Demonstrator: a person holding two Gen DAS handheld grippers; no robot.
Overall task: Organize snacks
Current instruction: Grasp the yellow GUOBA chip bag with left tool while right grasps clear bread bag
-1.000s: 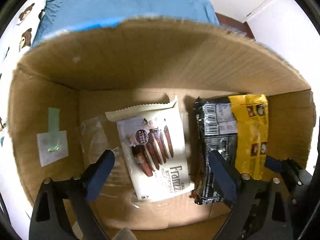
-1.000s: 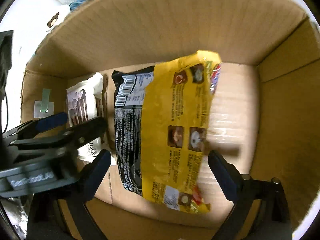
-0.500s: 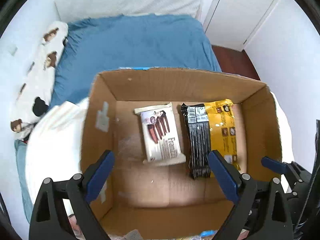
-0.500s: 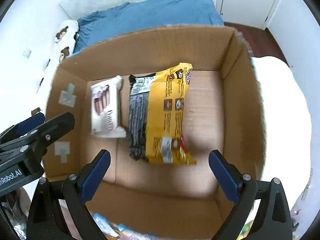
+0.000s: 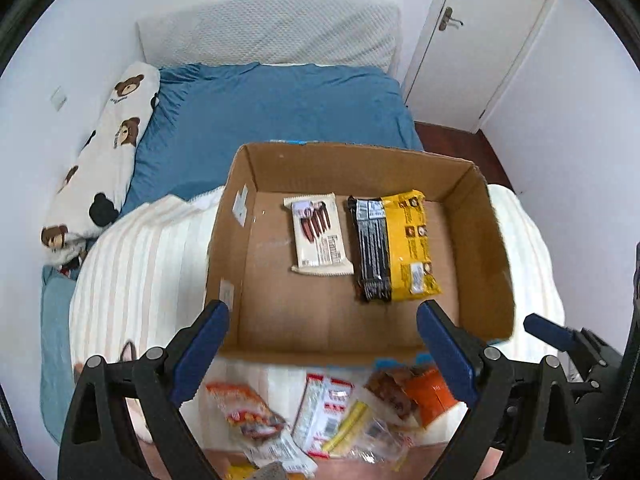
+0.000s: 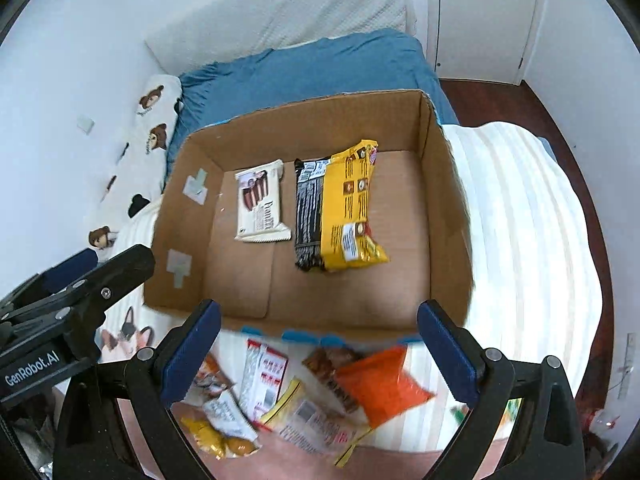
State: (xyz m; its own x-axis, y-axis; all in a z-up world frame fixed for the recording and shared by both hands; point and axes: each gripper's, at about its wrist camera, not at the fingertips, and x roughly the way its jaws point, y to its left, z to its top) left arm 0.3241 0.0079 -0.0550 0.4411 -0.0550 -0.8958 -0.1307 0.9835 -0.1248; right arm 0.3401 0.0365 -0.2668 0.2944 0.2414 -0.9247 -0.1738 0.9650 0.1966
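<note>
Left wrist view, left to right: white wall at far left; long bear-print pillow (image 5: 100, 164) lying along the wall, upper left of frame; blue bedsheet (image 5: 272, 108) across the upper centre, with a white quilted headboard cushion (image 5: 268, 36) standing behind it; white door (image 5: 492, 36) with a lever handle, upper right; dark red floor strip showing below the door.

Cream striped blanket (image 5: 148, 268) covers the near part of the bed, mid-left to right edge; open cardboard box (image 5: 228, 240) sits on it, centre of frame. Inside the box, flat on the bottom: white wafer packet (image 5: 318, 236) left of centre; black-and-yellow snack bag (image 5: 394, 244) just beside it to the right; whether they touch cannot be told.

Loose snack packets (image 5: 320, 408) lie in a blurred heap on the blanket below the box's near wall, bottom centre; orange packet (image 5: 432, 392) at the heap's right end.

Left gripper (image 5: 322, 344): jaws spread wide, nothing between them, hanging above the box's near wall.

Right wrist view: right gripper (image 6: 318, 344) likewise spread wide and empty, above the near wall; the left tool's black body enters at lower left.
</note>
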